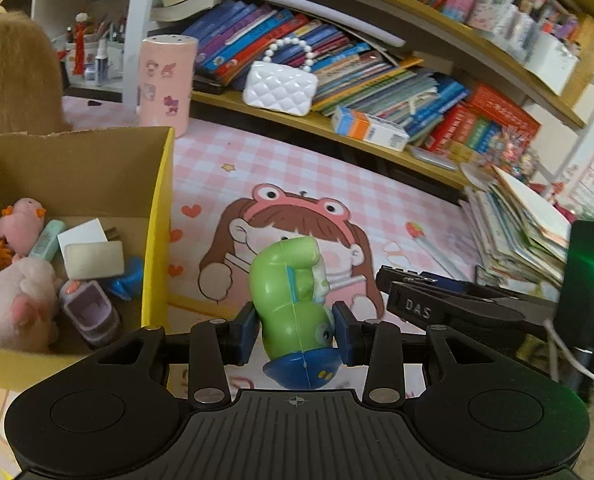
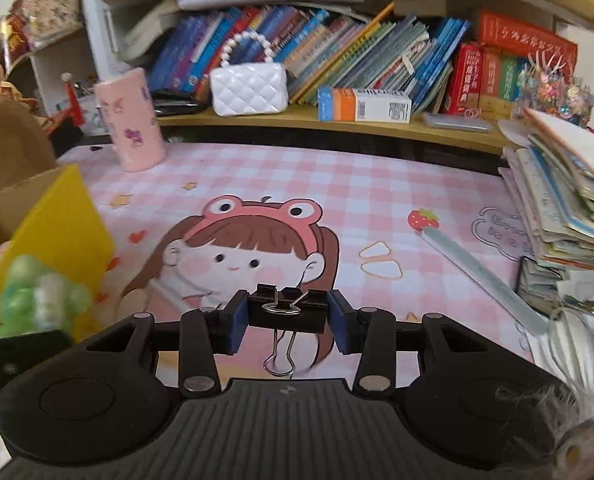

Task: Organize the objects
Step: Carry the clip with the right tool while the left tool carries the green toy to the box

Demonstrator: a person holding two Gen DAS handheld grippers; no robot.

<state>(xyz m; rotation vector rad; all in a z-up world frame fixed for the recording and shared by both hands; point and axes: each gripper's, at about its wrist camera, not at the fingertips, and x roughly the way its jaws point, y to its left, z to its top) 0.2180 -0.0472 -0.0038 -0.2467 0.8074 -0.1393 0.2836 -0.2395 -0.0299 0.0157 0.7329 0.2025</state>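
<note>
My left gripper [image 1: 295, 330] is shut on a green alien toy [image 1: 293, 300] with a blue base, held above the pink desk mat [image 1: 337, 184]. The toy also shows blurred at the left of the right wrist view [image 2: 37, 296]. My right gripper [image 2: 287, 322] is shut on a black binder clip [image 2: 287, 310] whose wire handles hang down, above the mat [image 2: 377, 184]. A yellow cardboard box [image 1: 159, 216] stands left of the left gripper and holds pink plush toys [image 1: 17, 304], cards and small items. The box also shows in the right wrist view [image 2: 61, 224].
A pink sticker-covered cylinder [image 1: 165, 84] stands behind the box. The shelf at the back holds books, a white quilted purse [image 1: 279, 88] and an orange-and-white carton [image 1: 371, 128]. A leaning pile of booklets [image 2: 569, 208] sits at the right. A pale ruler [image 2: 481, 276] lies on the mat.
</note>
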